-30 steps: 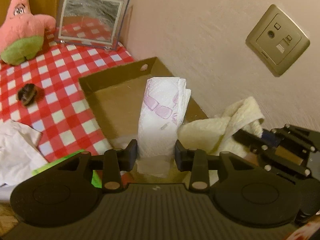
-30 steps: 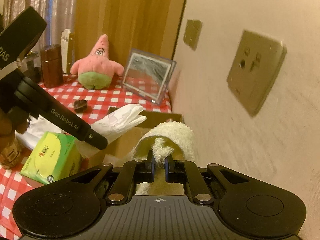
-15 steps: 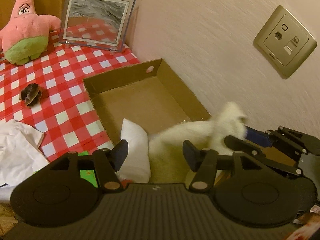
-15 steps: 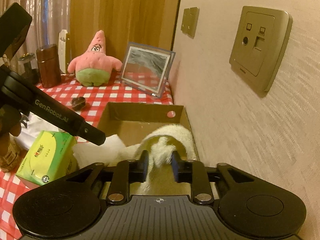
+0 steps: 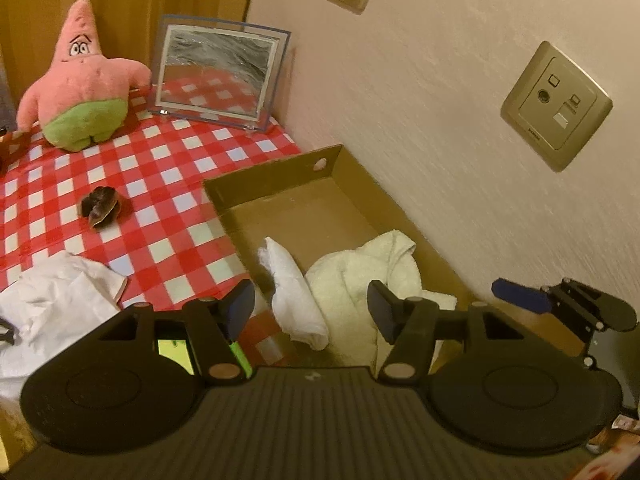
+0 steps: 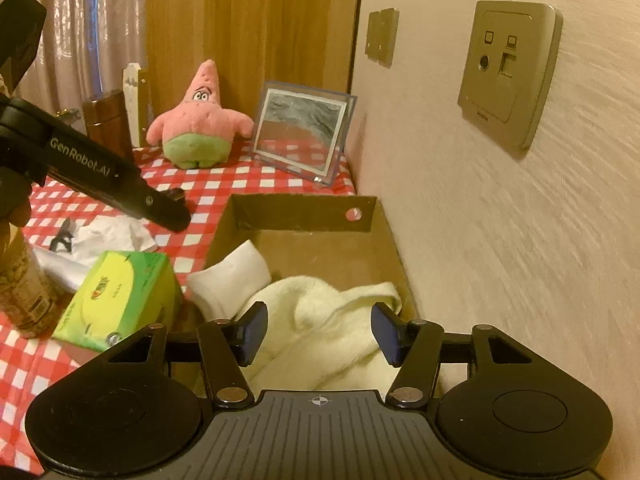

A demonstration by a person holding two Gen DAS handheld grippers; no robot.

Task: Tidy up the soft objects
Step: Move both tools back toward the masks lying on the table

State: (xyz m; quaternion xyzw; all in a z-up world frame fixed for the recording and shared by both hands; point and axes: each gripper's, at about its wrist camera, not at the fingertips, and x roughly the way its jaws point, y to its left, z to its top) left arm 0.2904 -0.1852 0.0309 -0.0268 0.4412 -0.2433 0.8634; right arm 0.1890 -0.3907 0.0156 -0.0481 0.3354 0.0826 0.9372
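A folded white pad [image 5: 296, 292] leans on the near left wall of the cardboard box [image 5: 276, 184]. A cream towel [image 5: 360, 276] lies crumpled beside it inside the box. My left gripper [image 5: 312, 312] hangs open just above both and touches neither. In the right wrist view my right gripper [image 6: 320, 332] is over the towel [image 6: 328, 316]. Its jaws are opening and the pads are clear of the cloth. The pad [image 6: 230, 276] sits left of the towel. A pink star plush [image 5: 80, 92] stands on the checked cloth at the back.
The box [image 6: 304, 212] lies against the wall on the right. A green tissue pack [image 6: 120, 296] and a jar [image 6: 20, 292] stand left of it. White crumpled cloth [image 5: 52, 300], a dark small object [image 5: 100, 206] and a framed picture [image 5: 218, 80] are on the table.
Both grippers have opened. The left one let the white pad fall into the box and drew back and up. The right one released the towel, which has slumped into the box.
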